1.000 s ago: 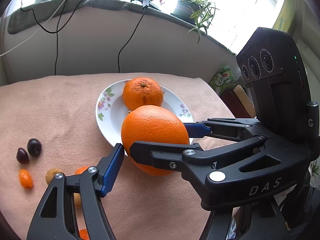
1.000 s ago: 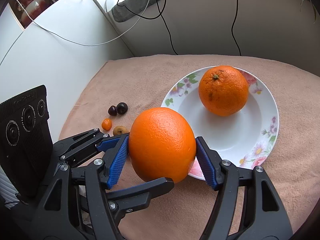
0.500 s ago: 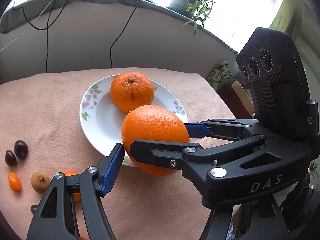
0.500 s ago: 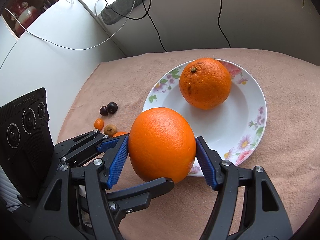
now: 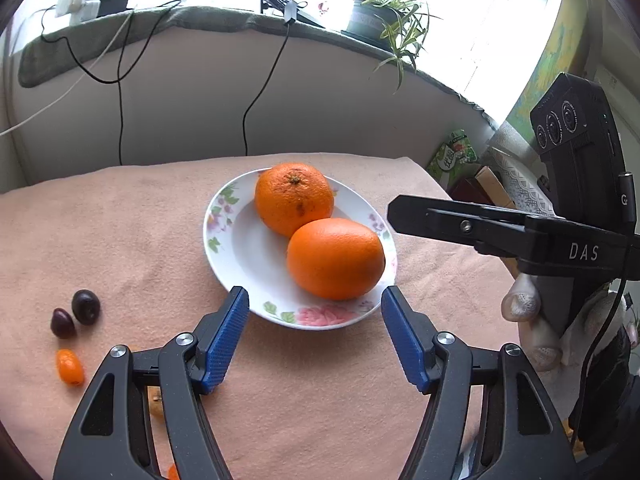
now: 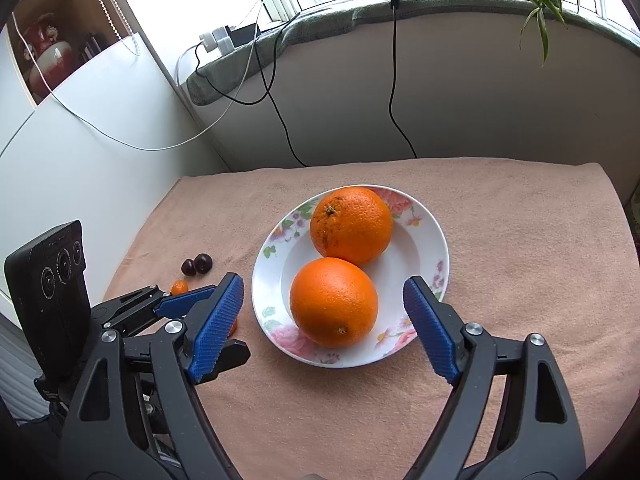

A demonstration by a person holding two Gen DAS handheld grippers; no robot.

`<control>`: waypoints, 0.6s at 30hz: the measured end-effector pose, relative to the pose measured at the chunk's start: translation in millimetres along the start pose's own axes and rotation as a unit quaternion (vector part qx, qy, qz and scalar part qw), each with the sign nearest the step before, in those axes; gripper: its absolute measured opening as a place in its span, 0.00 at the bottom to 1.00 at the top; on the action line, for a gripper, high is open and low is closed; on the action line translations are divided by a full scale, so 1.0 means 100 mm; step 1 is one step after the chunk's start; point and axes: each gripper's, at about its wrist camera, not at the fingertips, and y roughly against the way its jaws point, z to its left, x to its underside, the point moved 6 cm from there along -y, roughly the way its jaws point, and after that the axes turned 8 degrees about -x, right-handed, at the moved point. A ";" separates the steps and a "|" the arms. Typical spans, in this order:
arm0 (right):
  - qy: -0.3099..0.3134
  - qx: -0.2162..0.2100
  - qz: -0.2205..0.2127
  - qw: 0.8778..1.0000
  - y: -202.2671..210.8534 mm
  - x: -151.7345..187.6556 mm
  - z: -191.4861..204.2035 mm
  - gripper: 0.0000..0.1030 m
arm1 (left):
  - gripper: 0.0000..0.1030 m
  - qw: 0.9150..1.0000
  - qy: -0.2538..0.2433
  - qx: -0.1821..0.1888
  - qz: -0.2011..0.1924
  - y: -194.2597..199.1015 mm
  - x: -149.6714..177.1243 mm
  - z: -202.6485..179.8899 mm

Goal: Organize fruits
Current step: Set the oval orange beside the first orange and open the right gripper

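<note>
Two oranges lie touching on a white floral plate (image 5: 236, 252) (image 6: 424, 248) on the pink cloth. The near, smooth orange (image 5: 335, 258) (image 6: 334, 302) rests at the plate's front; the far one (image 5: 294, 198) (image 6: 351, 225) shows its stem. My right gripper (image 6: 324, 320) is open and empty, its blue pads either side of the near orange but apart from it; it also reaches in from the right in the left wrist view. My left gripper (image 5: 316, 332) is open and empty just before the plate's front rim.
Small fruits lie left of the plate: two dark plums (image 5: 76, 312) (image 6: 197, 265), an orange kumquat (image 5: 70, 366) (image 6: 179, 287) and others half hidden under the left gripper. A wall with hanging cables and a windowsill with a plant (image 5: 384, 20) stand behind.
My right gripper has opened and let go of the orange, which now rests on the plate beside the other one. Both grippers have drawn back from the plate.
</note>
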 end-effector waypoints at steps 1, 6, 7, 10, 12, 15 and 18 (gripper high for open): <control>0.003 0.002 -0.005 1.000 0.03 0.00 0.00 0.84 | 0.67 1.000 0.000 -0.004 -0.003 0.03 0.01 0.03; 0.012 0.000 -0.021 1.000 0.11 0.01 0.05 0.85 | 0.67 0.999 0.005 -0.028 -0.019 0.18 0.06 0.22; 0.012 -0.003 -0.023 1.000 0.11 0.02 0.06 0.85 | 0.68 0.999 0.005 -0.032 -0.022 0.21 0.07 0.25; 0.014 -0.008 -0.029 0.999 0.11 0.04 0.10 0.85 | 0.70 0.998 0.010 -0.051 -0.039 0.33 0.10 0.40; 0.020 -0.009 -0.036 0.999 0.11 0.05 0.13 0.85 | 0.70 0.996 0.017 -0.065 -0.050 0.40 0.12 0.52; 0.033 -0.007 -0.047 0.998 0.10 0.07 0.19 0.85 | 0.70 0.994 0.027 -0.092 -0.056 0.52 0.18 0.70; 0.046 -0.011 -0.045 0.998 0.07 0.09 0.27 0.85 | 0.70 0.991 0.040 -0.111 -0.056 0.61 0.26 0.89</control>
